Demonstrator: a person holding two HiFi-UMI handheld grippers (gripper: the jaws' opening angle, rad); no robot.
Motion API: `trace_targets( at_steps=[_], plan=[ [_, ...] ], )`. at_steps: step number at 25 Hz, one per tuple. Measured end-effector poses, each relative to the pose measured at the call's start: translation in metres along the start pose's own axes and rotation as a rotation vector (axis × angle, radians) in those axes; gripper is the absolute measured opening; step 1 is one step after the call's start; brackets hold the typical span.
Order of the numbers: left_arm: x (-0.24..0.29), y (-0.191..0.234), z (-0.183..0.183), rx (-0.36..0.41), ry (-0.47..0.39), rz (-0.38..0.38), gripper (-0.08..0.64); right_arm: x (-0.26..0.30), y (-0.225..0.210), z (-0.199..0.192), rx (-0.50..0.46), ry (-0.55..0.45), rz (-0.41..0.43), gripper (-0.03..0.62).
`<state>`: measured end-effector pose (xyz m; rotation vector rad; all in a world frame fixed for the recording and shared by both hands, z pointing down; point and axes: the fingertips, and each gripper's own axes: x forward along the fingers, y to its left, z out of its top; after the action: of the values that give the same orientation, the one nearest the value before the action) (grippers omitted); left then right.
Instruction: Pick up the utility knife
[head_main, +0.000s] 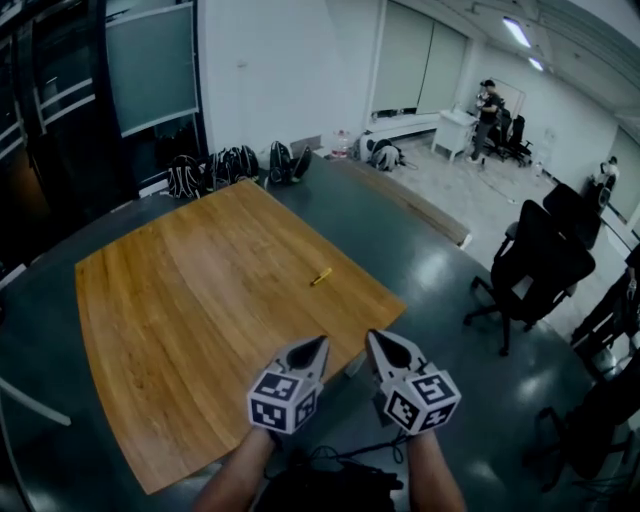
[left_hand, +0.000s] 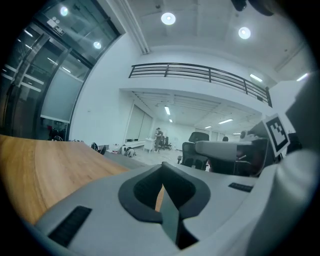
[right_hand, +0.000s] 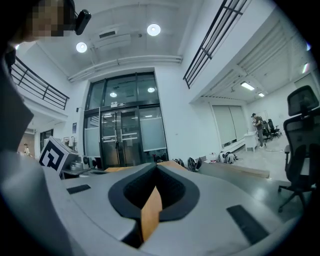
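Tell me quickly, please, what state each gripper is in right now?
Left gripper: closed, holding nothing.
Right gripper: closed, holding nothing.

No words, numbers or brand names can be read anywhere. The only printed marks that show clearly are the black-and-white square patterns on the marker cubes of the left gripper (head_main: 320, 343) and the right gripper (head_main: 374, 338), and these carry no letters or digits. In the right gripper view a small sign (right_hand: 116, 104) sits above the glass doors (right_hand: 120, 137), but it is too small to read.
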<state>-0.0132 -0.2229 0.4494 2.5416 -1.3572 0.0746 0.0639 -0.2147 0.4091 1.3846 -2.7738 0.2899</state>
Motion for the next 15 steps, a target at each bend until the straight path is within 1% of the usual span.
trace_targets(
  at_steps=[4,10,12,15],
  plan=[
    [0.020,0.018,0.006,-0.006,0.012,-0.025,0.006,0.023,-0.012,-0.002,0.011,0.022,-0.033,0.011],
    [0.051,0.046,0.011,-0.021,0.028,-0.019,0.006,0.061,-0.035,-0.005,0.026,0.042,-0.035,0.011],
    [0.064,0.054,0.010,-0.026,0.036,-0.007,0.006,0.073,-0.045,-0.005,0.031,0.046,-0.027,0.011],
    [0.089,0.068,0.006,-0.025,0.050,0.033,0.006,0.094,-0.066,-0.004,0.038,0.050,0.006,0.011]
  ],
)
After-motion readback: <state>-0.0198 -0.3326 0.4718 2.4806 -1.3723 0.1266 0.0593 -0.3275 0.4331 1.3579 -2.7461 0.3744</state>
